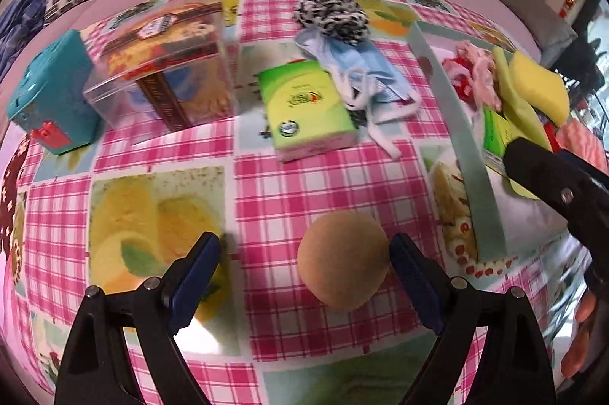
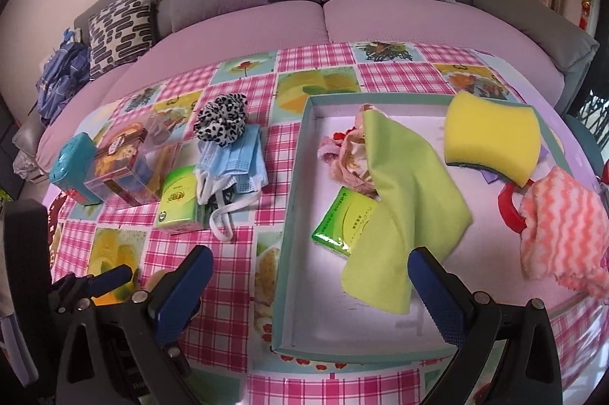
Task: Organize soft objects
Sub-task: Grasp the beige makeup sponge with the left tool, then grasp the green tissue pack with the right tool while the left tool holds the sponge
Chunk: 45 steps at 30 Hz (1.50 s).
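Left gripper point(image 1: 304, 271): jaws spread wide and empty, low over the checked tablecloth point(image 1: 266, 184), apparently lining up on the ball.
Ball point(image 1: 343, 259): round, matte tan, foam-like; it sits near, touching the inside of the right-hand finger, not yet pinched.
Tissue pack point(image 1: 309, 109): soft green rectangle, mid-table, still outside the tray.
Face masks point(image 2: 233, 157): pale blue pleated pile, white loops trailing, with a spotted scrunchie point(image 2: 222, 117) on its far edge.
Tray point(image 2: 292, 214): shallow, teal-rimmed, on the right; seemingly the collecting spot, holding a lime cloth point(image 2: 411, 192), a second green pack and pink fabric.
Sponge point(image 2: 491, 134): thick yellow block, propped on the tray's far-right rim.
Right gripper point(image 2: 310, 287): jaws apart, empty, above the tray's near end.
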Available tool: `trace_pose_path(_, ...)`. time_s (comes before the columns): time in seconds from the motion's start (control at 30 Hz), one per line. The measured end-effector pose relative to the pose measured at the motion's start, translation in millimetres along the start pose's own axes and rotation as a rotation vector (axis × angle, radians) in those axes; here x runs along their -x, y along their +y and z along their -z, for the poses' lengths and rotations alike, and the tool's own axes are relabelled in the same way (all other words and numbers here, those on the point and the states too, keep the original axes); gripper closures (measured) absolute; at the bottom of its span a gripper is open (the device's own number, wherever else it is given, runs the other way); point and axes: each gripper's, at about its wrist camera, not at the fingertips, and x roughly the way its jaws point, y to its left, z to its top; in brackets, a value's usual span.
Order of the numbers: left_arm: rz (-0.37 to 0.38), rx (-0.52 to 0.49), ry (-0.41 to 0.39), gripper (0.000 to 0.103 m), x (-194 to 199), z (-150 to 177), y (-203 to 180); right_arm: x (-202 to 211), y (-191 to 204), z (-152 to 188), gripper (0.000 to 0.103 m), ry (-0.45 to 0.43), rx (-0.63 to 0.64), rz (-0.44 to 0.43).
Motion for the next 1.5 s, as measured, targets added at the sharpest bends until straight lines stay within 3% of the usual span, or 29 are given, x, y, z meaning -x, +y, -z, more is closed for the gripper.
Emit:
trace_pose_path(0.13, -0.047, -0.042, 0.011, 0.012, -5, 2, -5, -3, -5, -1, 0.0, 0.009, -0.013, 0.008)
trace_pose_path(0.2, -0.032, -0.038, 0.002, 0.015, -3, 2, -4, -4, -6, -1, 0.0, 0.011, -0.019, 0.013)
trace_pose_path(0.37, -0.008, -0.056, -0.016, 0.036, 2, -1, -3, -5, -8, -3, 0.0, 0.011, -0.028, 0.03)
trace_pose_path(0.43, 0.013, -0.057, -0.023, 0.049, 4, -5, -1, -7, -7, -3, 0.0, 0.014, -0.026, 0.036)
trace_pose_path(0.67, 0.035, 0.004, -0.044, 0.049, 7, -13, 21, -12, 4, -3, 0.0, 0.021, 0.006, 0.052)
trace_pose_path(0.87, -0.031, 0.159, -0.093, 0.05, 16, -12, 69, -15, 19, -4, 0.0, 0.008, 0.034, 0.06)
trace_pose_path(0.97, -0.069, 0.25, -0.125, 0.05, 24, -10, 97, -16, 36, -6, 0.0, -0.007, 0.066, 0.034)
trace_pose_path(1.17, -0.075, 0.354, -0.169, 0.049, 37, -1, 132, -28, 83, -5, 0.0, -0.011, 0.18, -0.027)
trace_pose_path(1.5, -0.067, 0.416, -0.181, 0.049, 42, 6, 159, -51, 119, -3, 0.027, 0.003, 0.237, -0.081)
